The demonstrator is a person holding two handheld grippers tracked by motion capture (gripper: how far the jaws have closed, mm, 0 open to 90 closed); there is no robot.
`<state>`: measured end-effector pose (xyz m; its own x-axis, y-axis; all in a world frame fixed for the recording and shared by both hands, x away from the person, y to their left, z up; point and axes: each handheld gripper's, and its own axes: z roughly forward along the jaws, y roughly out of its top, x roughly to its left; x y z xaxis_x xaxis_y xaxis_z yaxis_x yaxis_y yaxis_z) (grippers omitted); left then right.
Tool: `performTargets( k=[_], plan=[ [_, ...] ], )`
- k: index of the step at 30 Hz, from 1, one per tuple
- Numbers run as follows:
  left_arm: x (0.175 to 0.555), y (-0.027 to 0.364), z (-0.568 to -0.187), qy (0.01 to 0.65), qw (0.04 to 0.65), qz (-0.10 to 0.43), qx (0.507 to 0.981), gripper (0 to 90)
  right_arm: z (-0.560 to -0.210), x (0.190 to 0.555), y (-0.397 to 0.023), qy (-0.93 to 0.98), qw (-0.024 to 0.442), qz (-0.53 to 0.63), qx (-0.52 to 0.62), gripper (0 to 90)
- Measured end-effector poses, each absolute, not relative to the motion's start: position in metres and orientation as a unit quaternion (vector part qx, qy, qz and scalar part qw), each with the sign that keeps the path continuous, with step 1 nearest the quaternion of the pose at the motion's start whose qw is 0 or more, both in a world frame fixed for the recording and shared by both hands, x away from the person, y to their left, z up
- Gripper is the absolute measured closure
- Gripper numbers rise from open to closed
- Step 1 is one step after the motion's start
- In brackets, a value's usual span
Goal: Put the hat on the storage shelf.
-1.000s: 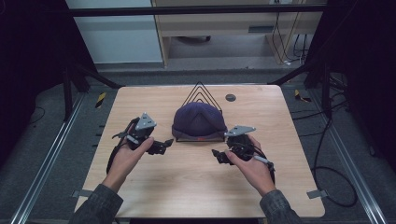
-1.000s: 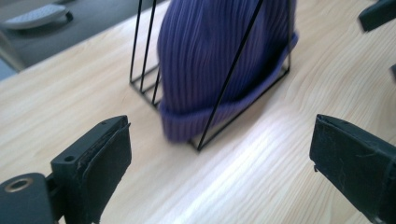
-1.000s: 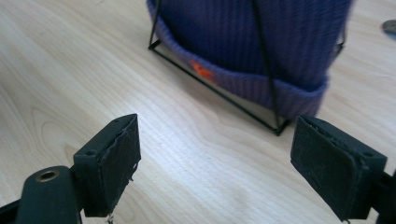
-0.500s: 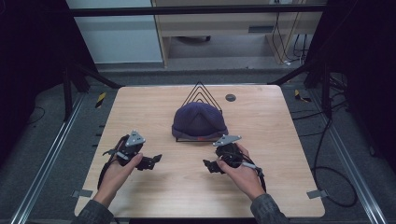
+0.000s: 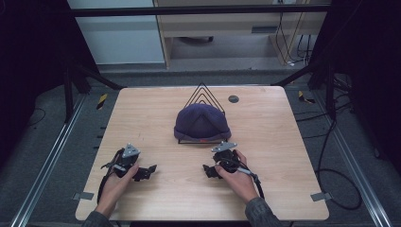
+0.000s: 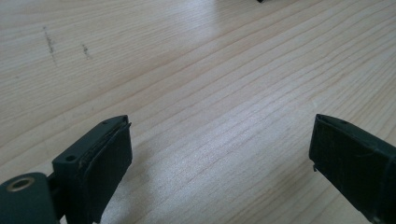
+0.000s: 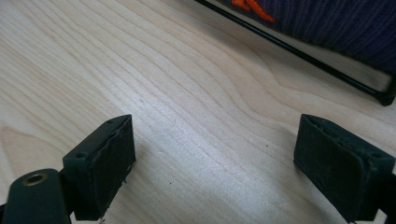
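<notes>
A dark purple knit beanie (image 5: 202,122) hangs over a black triangular wire stand (image 5: 202,93) at the middle of the wooden table (image 5: 283,156). My left gripper (image 5: 145,172) rests low on the table at the front left, open, with bare wood between its jaws (image 6: 219,154). At the front right, just before the stand's base, my right gripper (image 5: 210,171) is also open and holds nothing. The right gripper view looks past its pads (image 7: 105,163) at the beanie's ribbed edge (image 7: 336,23) with orange stitching and the stand's base wire (image 7: 299,53).
A small dark round disc (image 5: 233,99) lies on the table behind the stand to the right. The table's front edge (image 5: 203,220) runs close to both forearms. Metal rails and cables lie on the floor at either side.
Both hands have drawn back from beside the beanie toward the front of the table and lowered. Both grippers stay open and hold nothing.
</notes>
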<state>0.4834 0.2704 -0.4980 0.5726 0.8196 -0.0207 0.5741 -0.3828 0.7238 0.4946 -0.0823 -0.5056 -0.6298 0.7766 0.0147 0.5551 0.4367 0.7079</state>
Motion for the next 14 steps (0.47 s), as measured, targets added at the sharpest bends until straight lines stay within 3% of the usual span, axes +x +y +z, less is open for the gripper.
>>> performTargets(
  k=[4,14],
  plan=[
    [0.4838,0.2707,-0.5045,0.435,0.348,0.177,0.812,5.6,-0.5114,0.4922,-0.0807,0.823,0.181,0.362,0.4,10.0],
    [0.485,0.2702,-0.5086,0.421,0.339,0.19,0.82,0.8,-0.5116,0.4883,-0.0805,0.821,0.181,0.363,0.402,9.9]
  ],
)
